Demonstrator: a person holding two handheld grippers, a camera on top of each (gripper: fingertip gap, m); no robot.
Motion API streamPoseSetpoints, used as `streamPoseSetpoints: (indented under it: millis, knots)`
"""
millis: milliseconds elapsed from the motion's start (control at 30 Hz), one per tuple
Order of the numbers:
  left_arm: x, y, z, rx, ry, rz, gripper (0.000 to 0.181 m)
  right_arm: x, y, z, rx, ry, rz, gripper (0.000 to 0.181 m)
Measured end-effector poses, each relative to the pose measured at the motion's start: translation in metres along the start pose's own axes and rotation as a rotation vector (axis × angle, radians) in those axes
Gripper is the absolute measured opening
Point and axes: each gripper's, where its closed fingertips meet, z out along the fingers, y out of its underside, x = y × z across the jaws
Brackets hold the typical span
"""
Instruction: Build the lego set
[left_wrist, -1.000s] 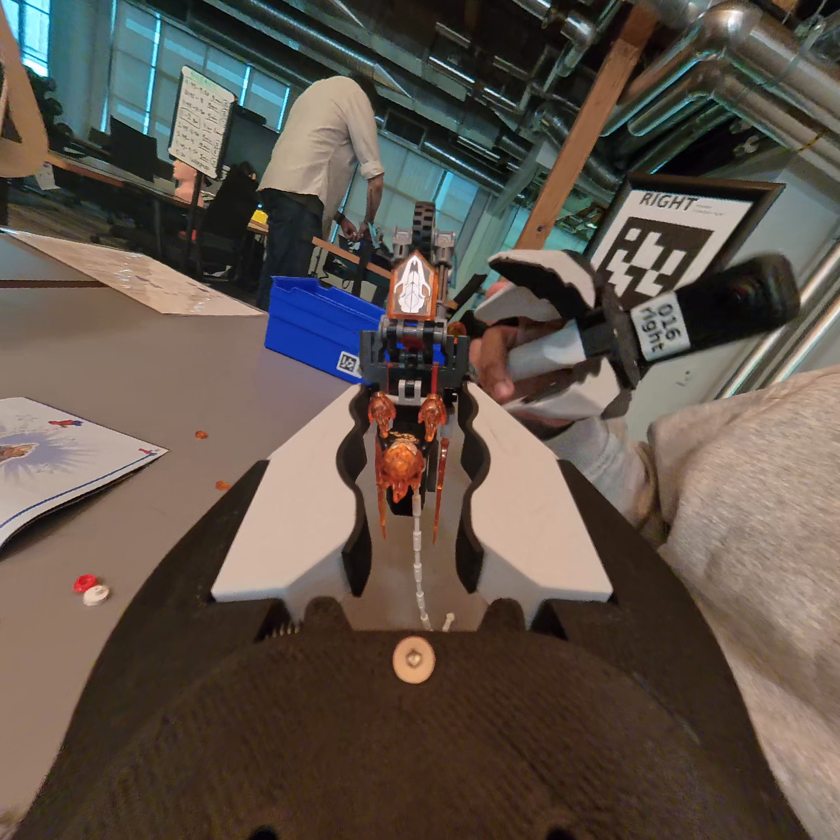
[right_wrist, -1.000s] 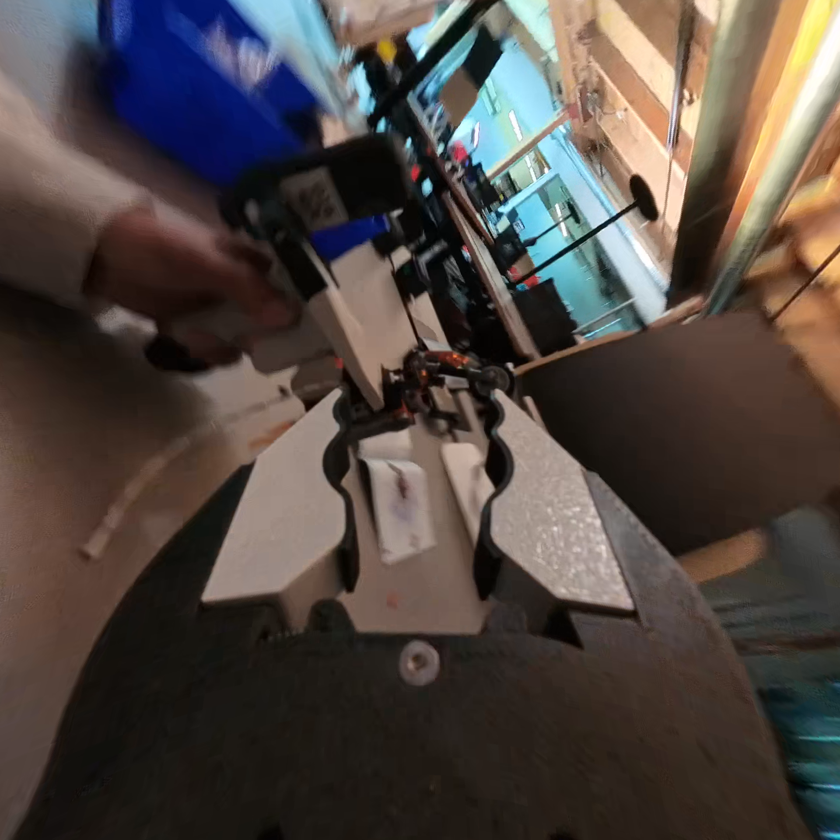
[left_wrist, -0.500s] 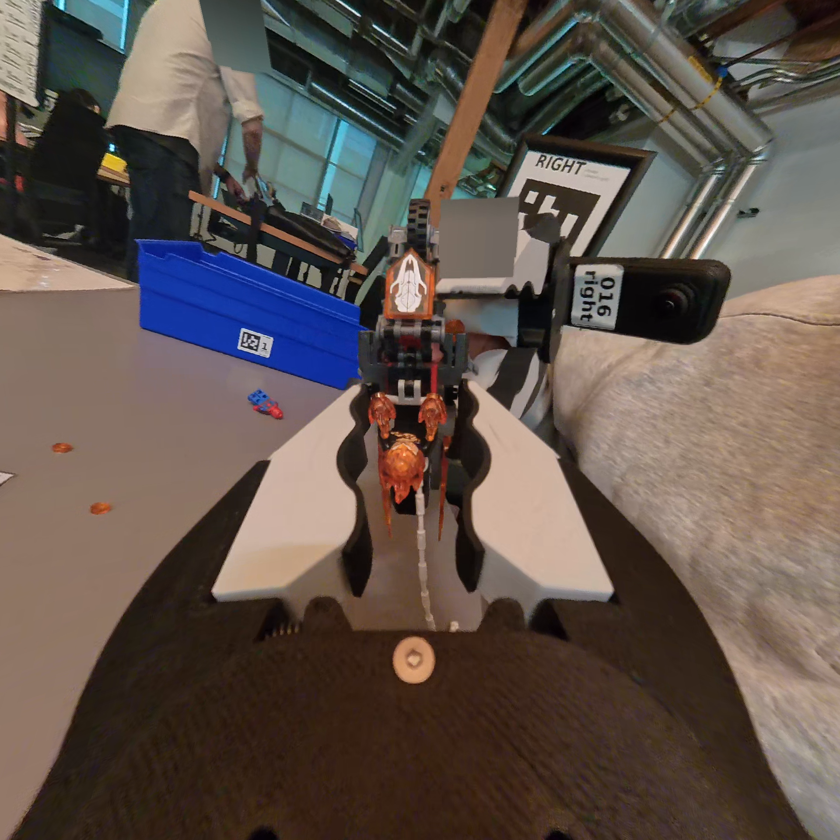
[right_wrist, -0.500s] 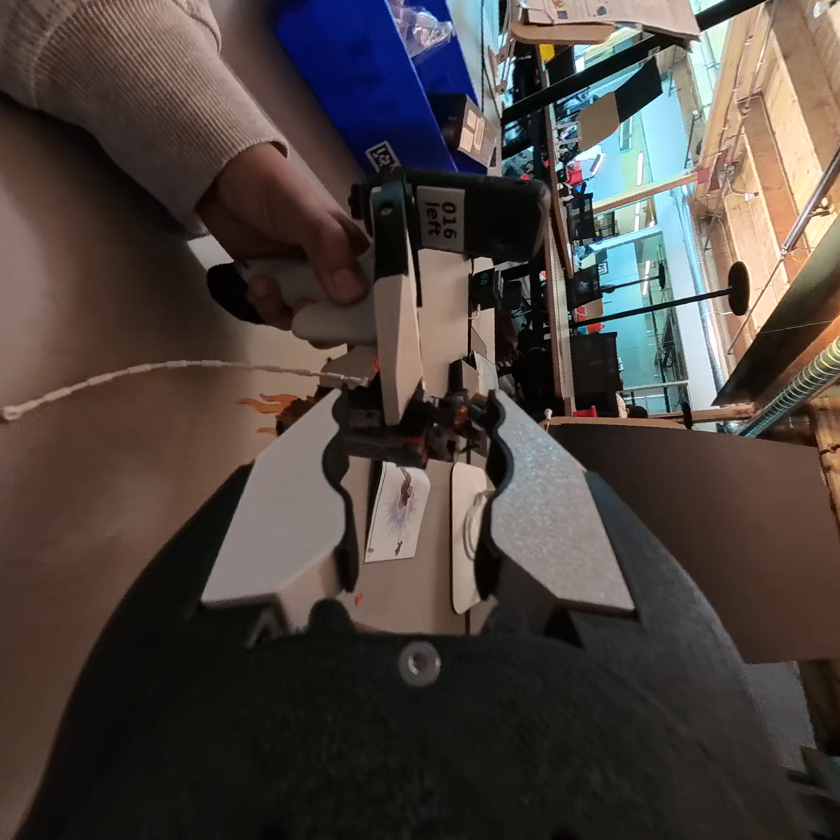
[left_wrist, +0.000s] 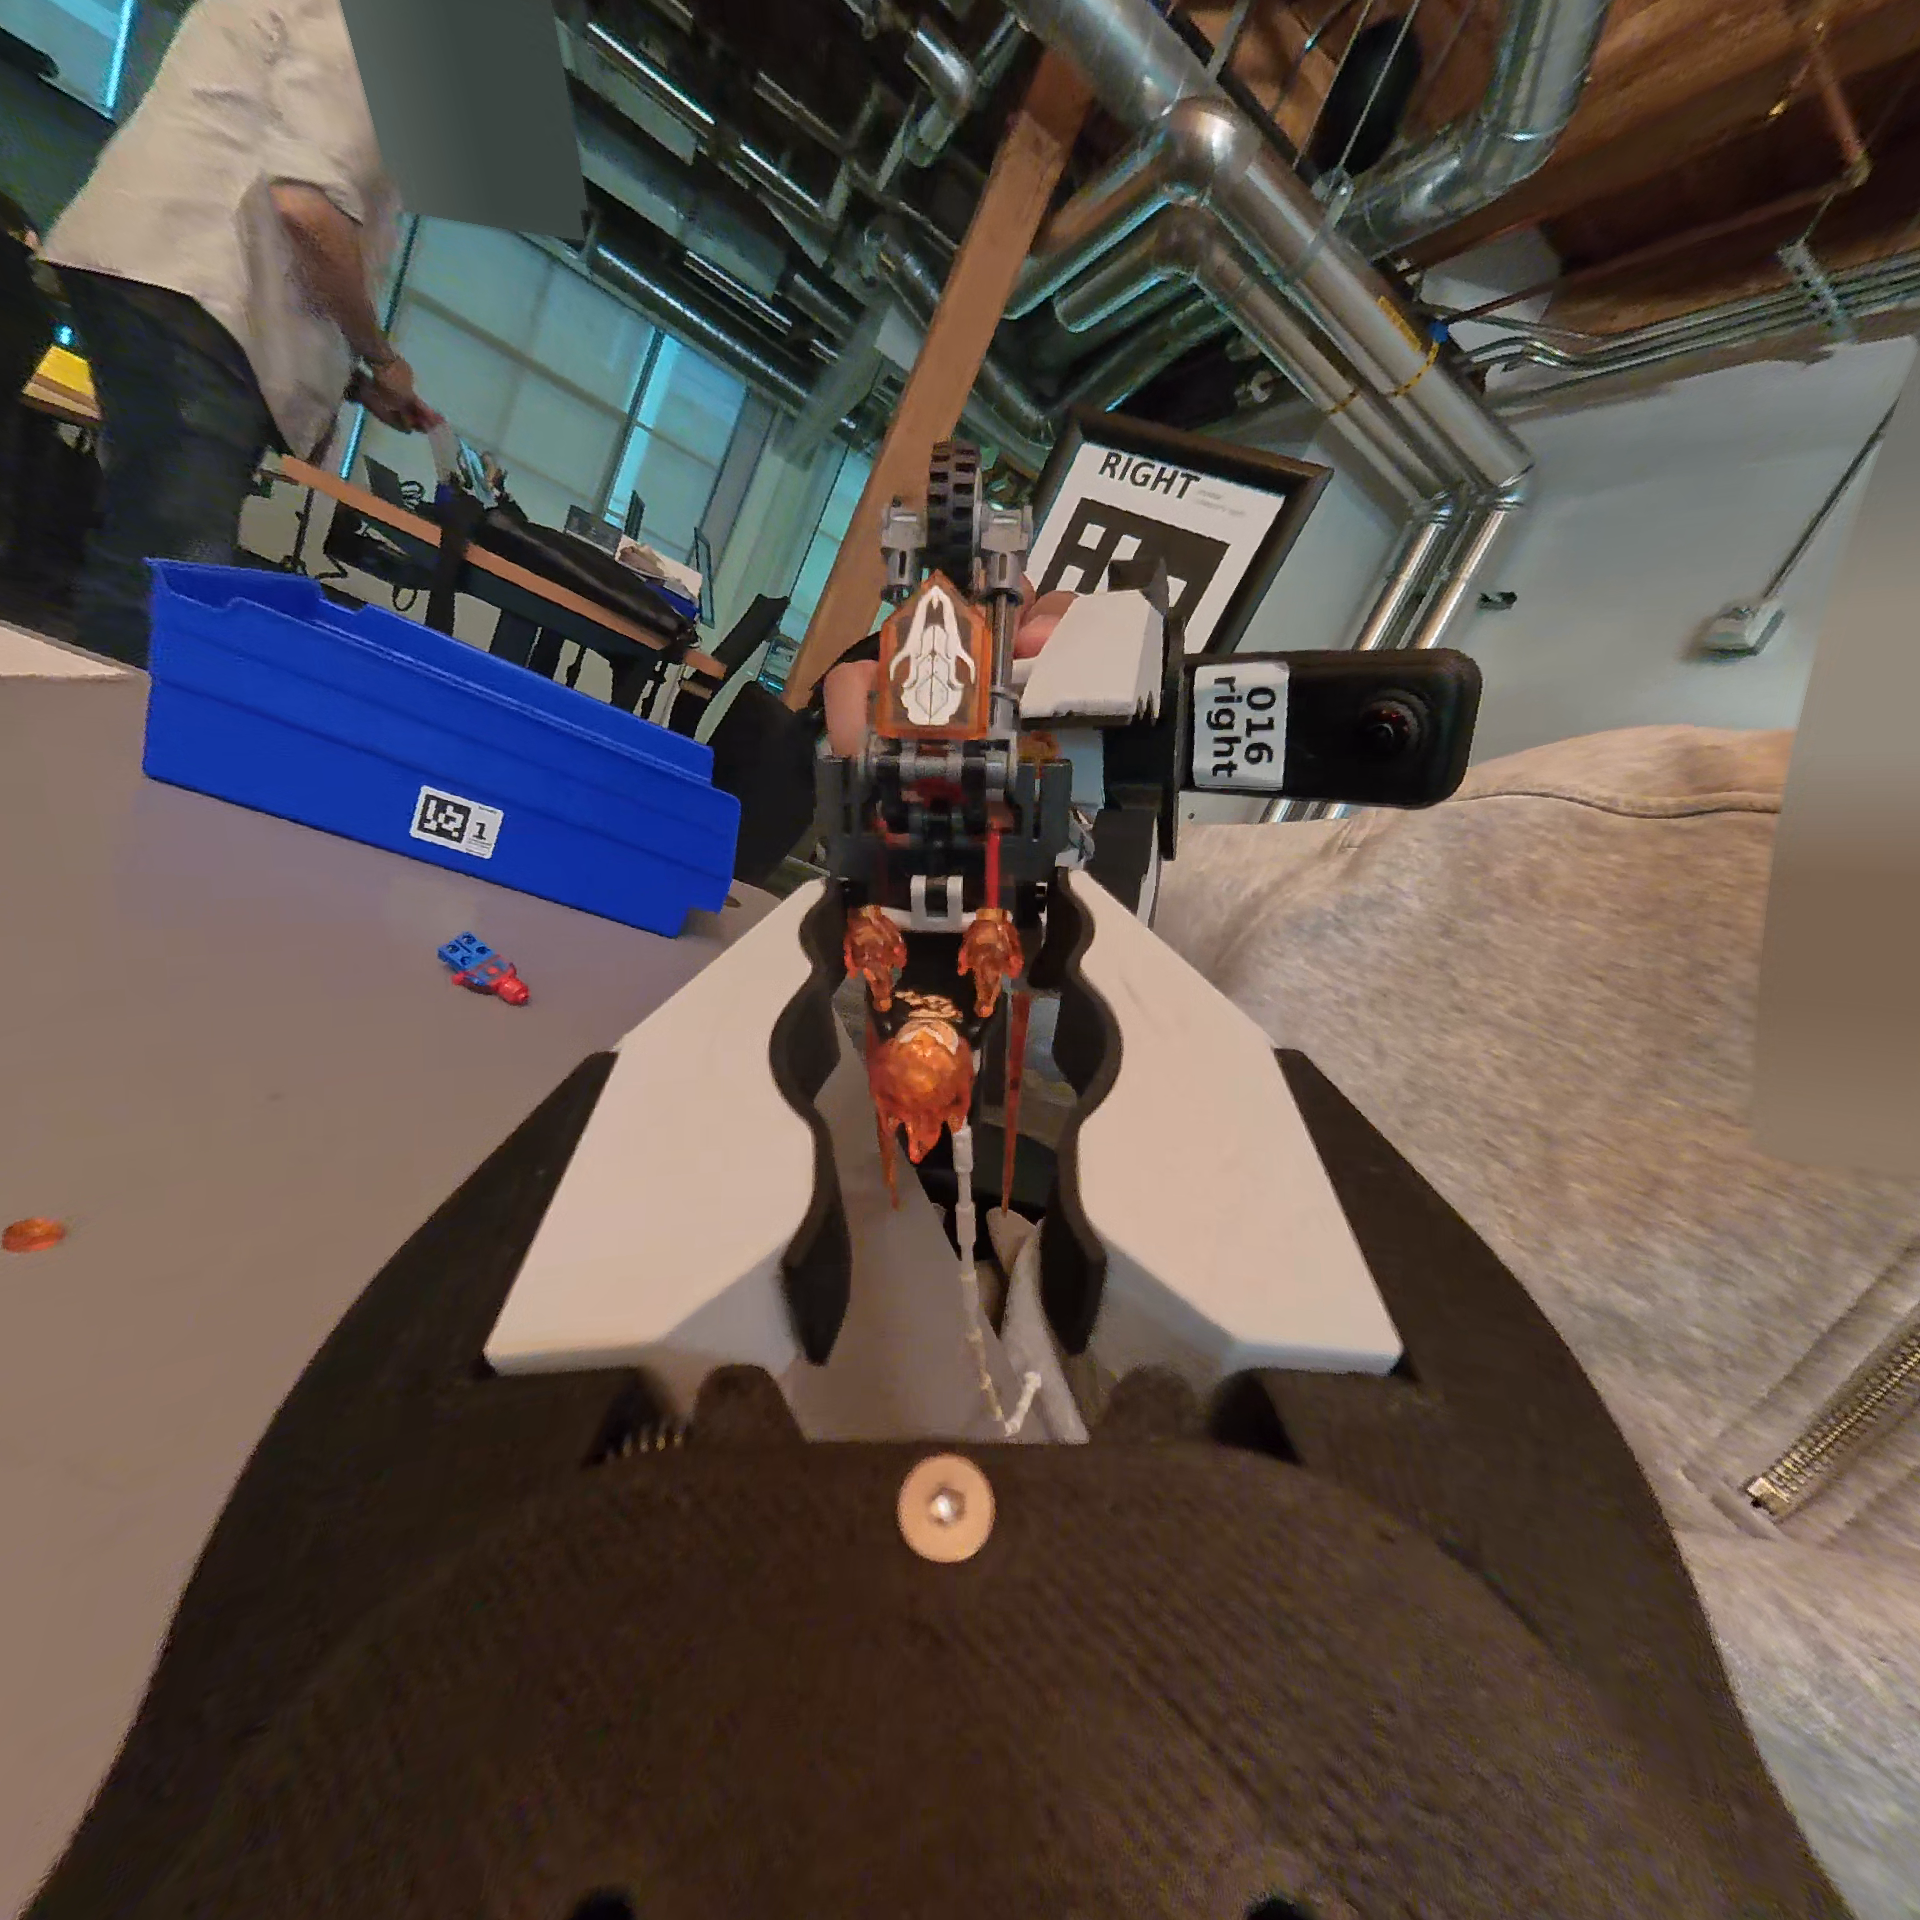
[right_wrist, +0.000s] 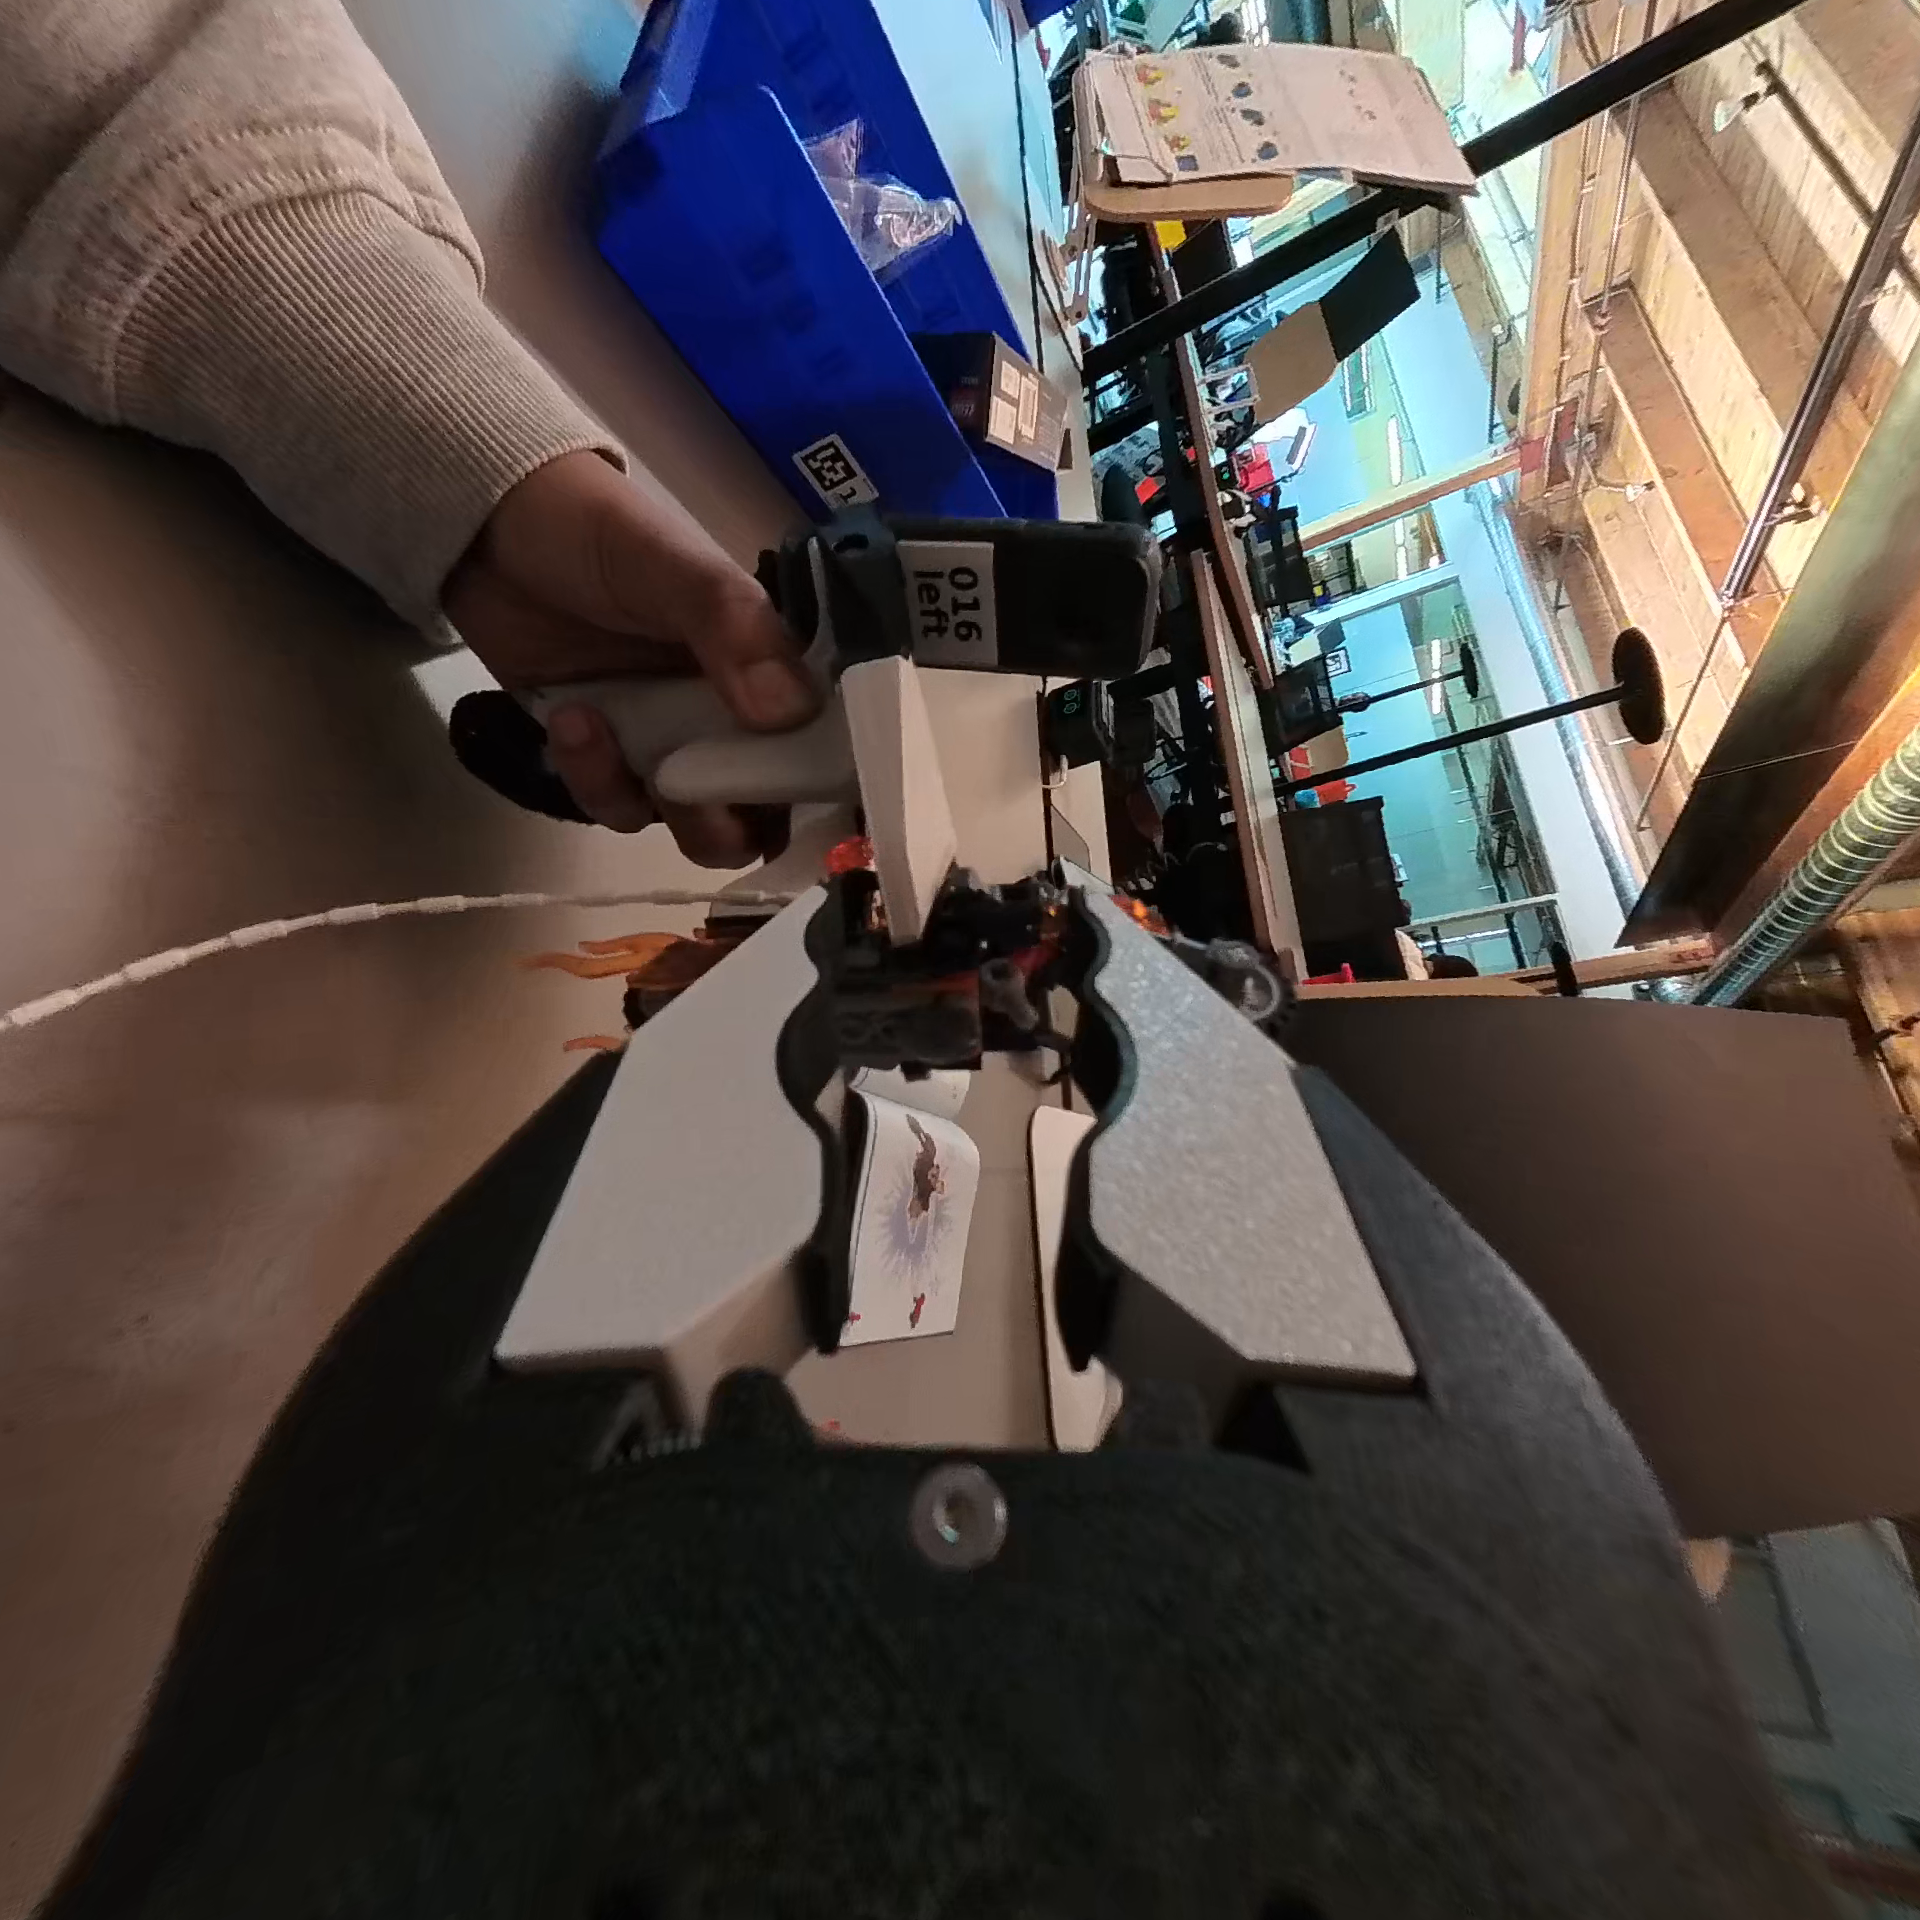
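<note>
A black lego motorcycle model with orange flame parts, an orange shield piece and a black wheel on top sits between the fingers of my left gripper, which is shut on it and holds it above the table. A white chain hangs from the model. My right gripper meets the same model from the side, with its fingertips around the dark body. In the right wrist view the chain trails off to the left. The right gripper also shows behind the model in the left wrist view.
A blue bin stands on the grey table, also in the right wrist view. A small blue and red lego piece and an orange stud lie loose. An instruction booklet lies beyond. A person stands far back. My two grippers' fingertips are within a few centimetres of each other.
The left wrist view has swung right, so the bin sits farther left. The right gripper has come in from the side and settled around the model. The left grip is unchanged.
</note>
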Motion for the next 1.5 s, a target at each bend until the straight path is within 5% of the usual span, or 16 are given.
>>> streamPoseSetpoints:
  millis: [867, 1067, 1333, 1500]
  knots:
    - [-0.017, 0.006, -0.001, -0.039, -0.099, -0.002, 0.037, -0.002, 0.013, -0.004, -0.056, -0.01, 0.028, 0.043]
    - [-0.065, -0.018, -0.044, 0.113, -0.435, -0.003, 0.036, -0.003, 0.035, -0.015, -0.109, 0.047, 0.179, 0.045]
    - [-0.07, -0.025, -0.055, 0.173, -0.472, -0.021, 0.036, -0.026, 0.053, -0.045, -0.166, 0.055, 0.368, 0.044]
    - [-0.071, -0.026, -0.056, 0.179, -0.48, -0.014, 0.037, -0.062, 0.028, -0.05, -0.077, -0.064, 0.576, 0.039]
